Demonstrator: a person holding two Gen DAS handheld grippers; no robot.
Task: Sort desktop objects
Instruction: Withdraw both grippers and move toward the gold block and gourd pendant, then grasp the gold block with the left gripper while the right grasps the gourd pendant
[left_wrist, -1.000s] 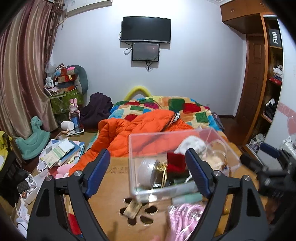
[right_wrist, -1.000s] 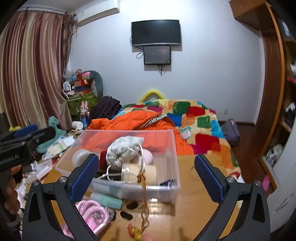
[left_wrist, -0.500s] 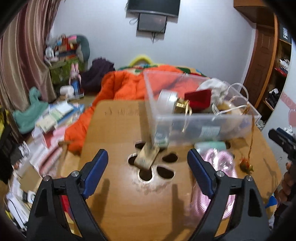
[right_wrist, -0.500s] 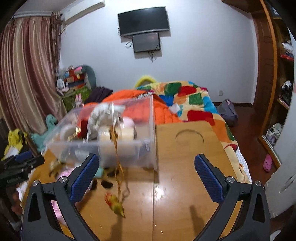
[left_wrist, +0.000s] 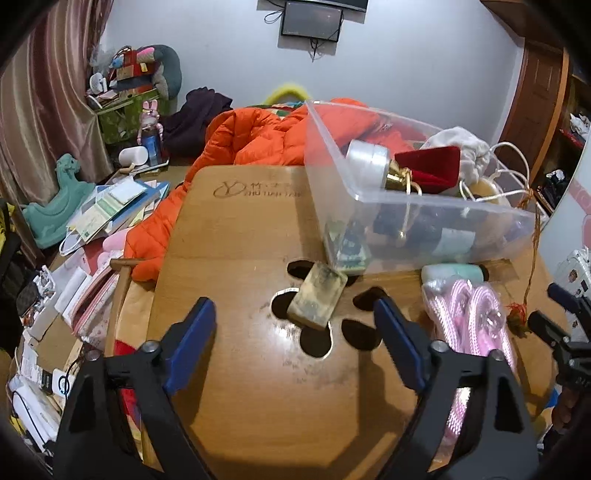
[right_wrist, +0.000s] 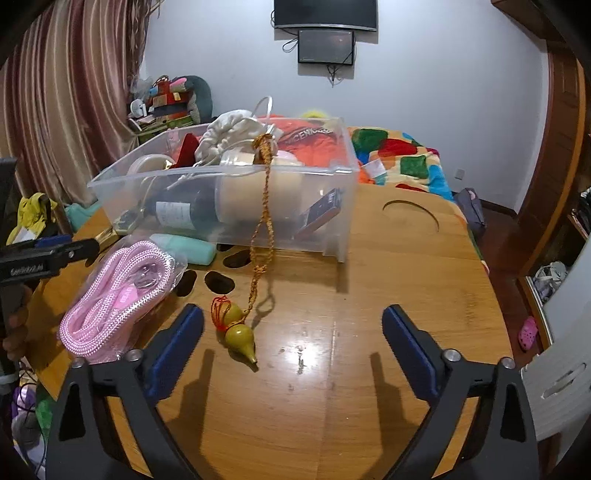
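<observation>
A clear plastic bin (left_wrist: 332, 173) (right_wrist: 332, 206) full of items stands on the round wooden table (left_wrist: 229, 236) (right_wrist: 406, 280). A tan stone block (left_wrist: 317, 299) lies over the flower-shaped cutout, just ahead of my open, empty left gripper (left_wrist: 295, 339). A bagged pink rope (left_wrist: 476, 314) (right_wrist: 114, 291) and a mint case (left_wrist: 452, 274) (right_wrist: 184, 248) lie in front of the bin. A yellow gourd charm (right_wrist: 240, 334) rests on the table, its orange cord (right_wrist: 264, 206) hanging from the bin. My right gripper (right_wrist: 291, 350) is open and empty, the gourd near its left finger.
Left of the table the floor holds papers and books (left_wrist: 107, 210), a teal rocking horse (left_wrist: 55, 218) and an orange jacket (left_wrist: 255, 136). A bed with a colourful quilt (right_wrist: 402, 162) lies behind the table. A wooden cabinet (right_wrist: 554, 147) stands at right.
Both grippers have tilted down and drawn back toward the table's near edge. The block now lies just ahead of the left gripper, the gourd near the right one. Both stay open.
</observation>
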